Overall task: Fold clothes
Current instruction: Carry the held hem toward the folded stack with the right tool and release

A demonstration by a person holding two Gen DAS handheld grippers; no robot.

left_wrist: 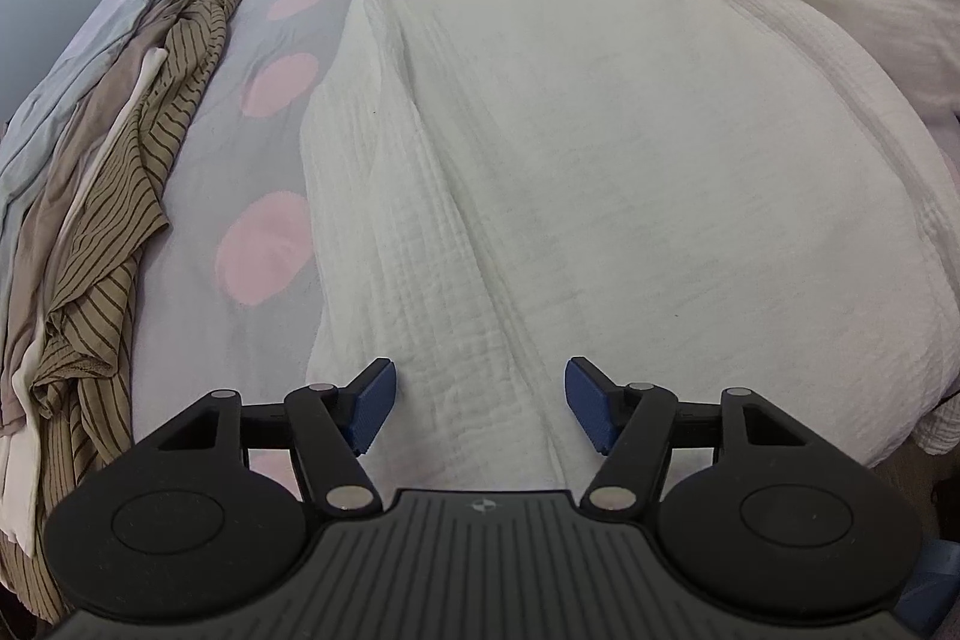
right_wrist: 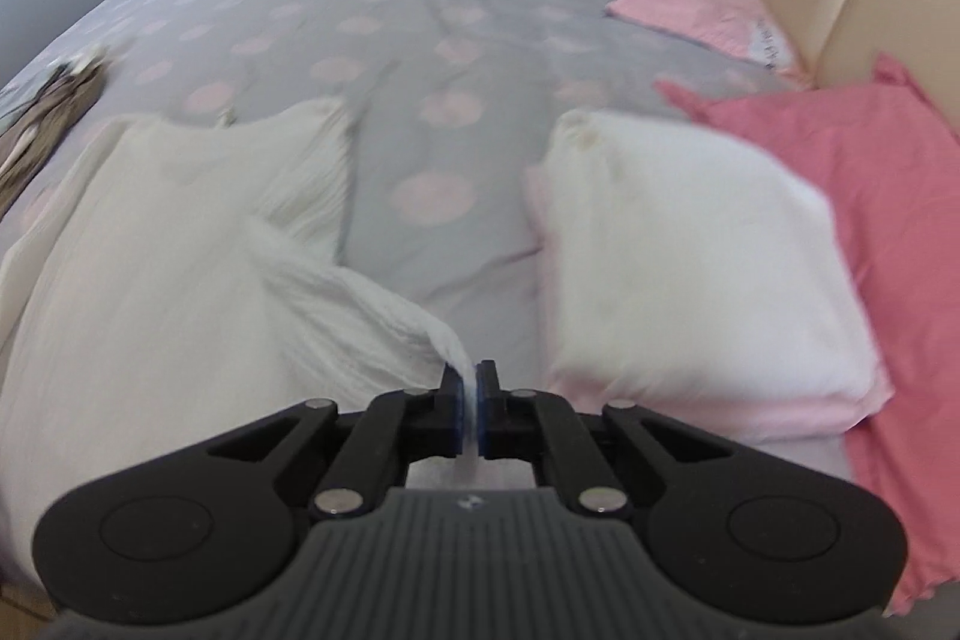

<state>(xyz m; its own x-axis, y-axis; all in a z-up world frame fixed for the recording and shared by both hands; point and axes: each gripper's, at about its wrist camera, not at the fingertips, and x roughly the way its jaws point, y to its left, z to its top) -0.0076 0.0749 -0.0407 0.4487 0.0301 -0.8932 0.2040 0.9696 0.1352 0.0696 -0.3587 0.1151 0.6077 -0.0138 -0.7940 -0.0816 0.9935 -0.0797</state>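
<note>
White crinkled cotton fills the left wrist view: a long-sleeved top (left_wrist: 600, 148) lies flat on the bed (left_wrist: 252, 40), collar at the far end and hem at the near edge. Its left side looks already turned in, the sleeve lying in a long band down the body. The left claw (left_wrist: 480, 403) hovers just above the near hem with its jaws spread wide, gripping nothing.

The right claw (right_wrist: 474, 403) is clenched on a pinch of the same white cloth, probably the right sleeve's cuff or that side's edge. The fabric rises from the garment in a taut ridge to the pads. That view is blurred, which suggests the claw is moving.

My reading is that the step in hand is the right-side fold, bringing that sleeve or edge across the body to mirror the left side. The next move calls for carrying the pinched cloth leftward over the middle and laying it down flat. It should be let go only once it rests smooth. The loose weave bunches easily, so the open left claw may need to pin or smooth the hem.

A white pillow (right_wrist: 690, 268) sits to the right, overlapping pink cloth (right_wrist: 870, 196). On the bed's left edge lies a heap of striped brown and grey clothes (left_wrist: 114, 196), crumpled rather than folded.
</note>
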